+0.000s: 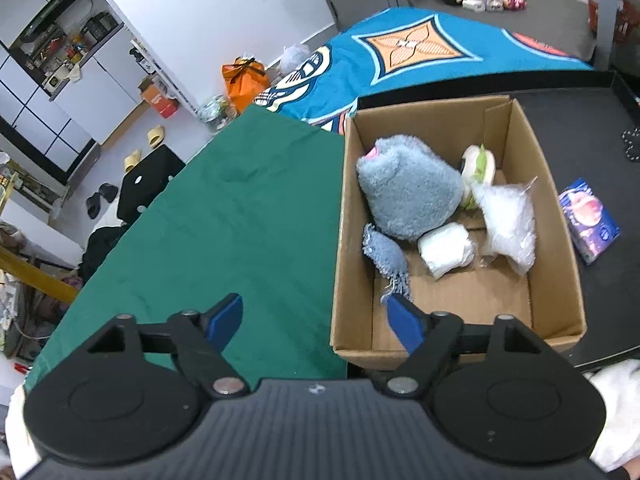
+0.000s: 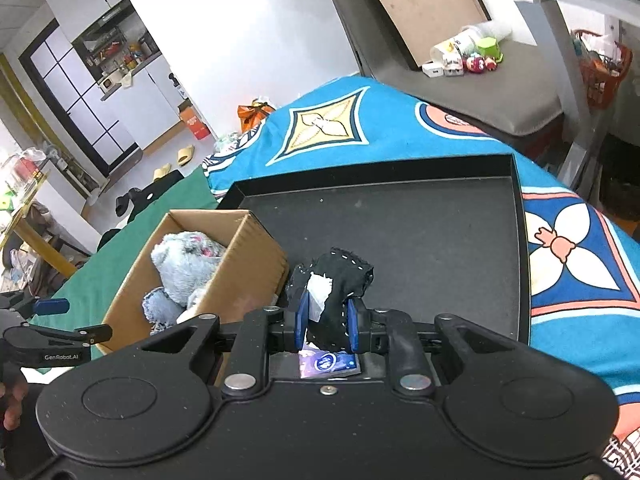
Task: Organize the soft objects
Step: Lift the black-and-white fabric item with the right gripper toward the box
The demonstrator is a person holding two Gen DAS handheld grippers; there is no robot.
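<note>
A cardboard box (image 1: 556,216) stands between the green cloth and a black tray. Inside lie a grey plush toy (image 1: 408,192), a blue denim scrap (image 1: 386,258), a white roll (image 1: 446,250), a clear plastic bag (image 1: 510,220) and a small pale toy (image 1: 478,164). My left gripper (image 1: 316,320) is open and empty above the box's near left corner. My right gripper (image 2: 326,320) is shut on a black fabric piece (image 2: 340,276) with a white tag, held above the black tray (image 2: 420,232) just right of the box (image 2: 240,280).
A purple tissue packet (image 1: 588,220) lies on the tray right of the box; it also shows under my right gripper (image 2: 328,362). A green cloth (image 1: 224,216) covers the table's left part and a blue patterned blanket (image 2: 400,128) lies beyond. A beaded item (image 1: 632,144) sits at the tray's right.
</note>
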